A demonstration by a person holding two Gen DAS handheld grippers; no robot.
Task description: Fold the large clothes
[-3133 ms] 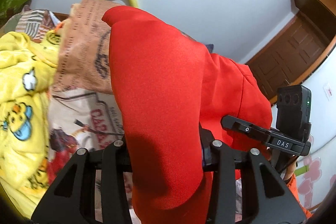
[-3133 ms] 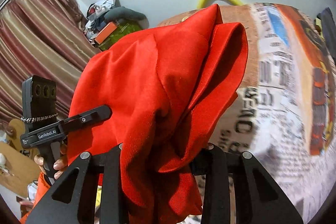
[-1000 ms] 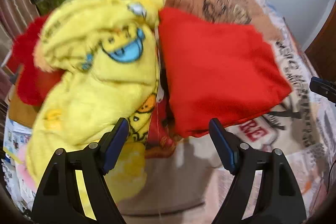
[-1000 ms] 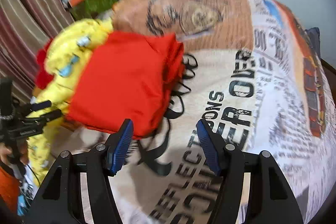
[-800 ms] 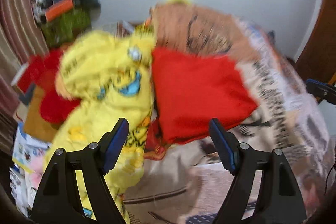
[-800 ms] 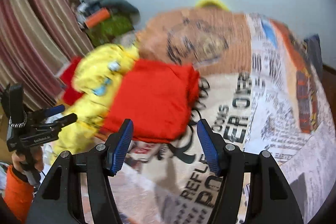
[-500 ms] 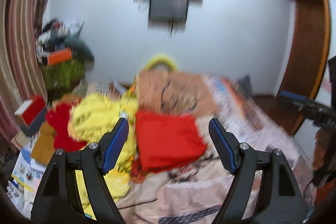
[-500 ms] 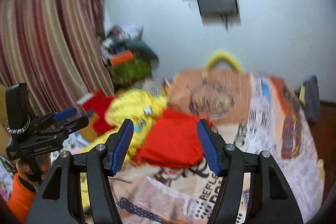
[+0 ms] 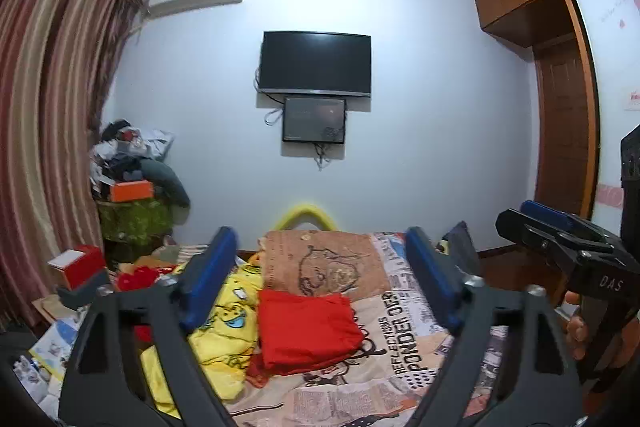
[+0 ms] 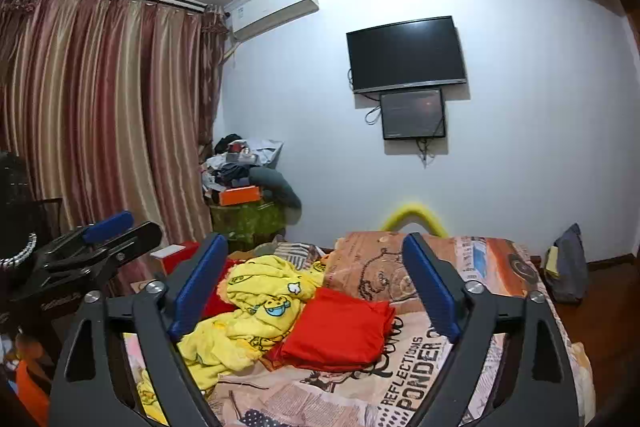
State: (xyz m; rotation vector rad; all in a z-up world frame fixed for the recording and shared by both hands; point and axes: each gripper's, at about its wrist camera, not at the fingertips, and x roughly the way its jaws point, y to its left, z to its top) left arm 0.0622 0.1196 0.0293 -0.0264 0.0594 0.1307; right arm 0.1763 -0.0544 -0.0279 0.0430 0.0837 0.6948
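Observation:
A folded red garment point(image 9: 306, 327) point(image 10: 340, 333) lies flat on the printed bedspread point(image 9: 400, 355) point(image 10: 408, 379), well ahead of both grippers. Beside it on the left is a crumpled yellow cartoon-print garment point(image 9: 224, 323) point(image 10: 256, 311). My left gripper point(image 9: 320, 267) is raised and level, its jaws opening wide with nothing between them. My right gripper point(image 10: 316, 273) also points level, jaws opening wide and holding nothing. In the left wrist view the right gripper point(image 9: 560, 239) appears at the right edge in a hand; in the right wrist view the left gripper point(image 10: 100, 239) appears at the left.
A brown pillow point(image 9: 324, 263) sits at the head of the bed. A cluttered pile point(image 9: 132, 183) stands in the left corner by striped curtains point(image 10: 100, 115). A wall television point(image 9: 316, 63) hangs ahead; a wooden wardrobe point(image 9: 560, 87) is at the right. A red box point(image 9: 80, 263) lies left.
Both grippers let go of the red garment, pulled back and rose from looking down at the bed to pointing level at the wall. Their jaws stand wider apart than before.

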